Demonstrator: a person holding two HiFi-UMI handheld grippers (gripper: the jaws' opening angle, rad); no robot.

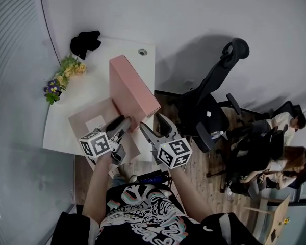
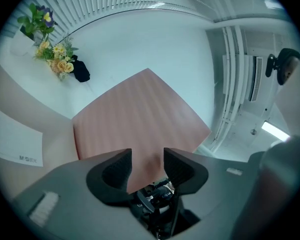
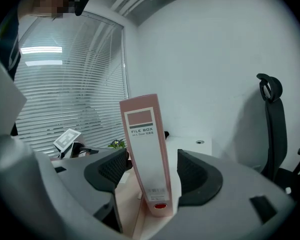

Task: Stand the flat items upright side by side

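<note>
Pink file box (image 1: 134, 88) stands on end at the near edge of the white surface (image 1: 92, 80), centre of the head view.
The left hand-held gripper (image 1: 123, 122) is clamped on the box's lower side panel, probably to steady it. The right hand-held gripper (image 1: 152, 122) straddles the labelled spine with jaws wide and not pressing, seemingly ready to guide it. A pale folder (image 1: 94, 120) lies flat at the surface's lower left, not yet stood up.
</note>
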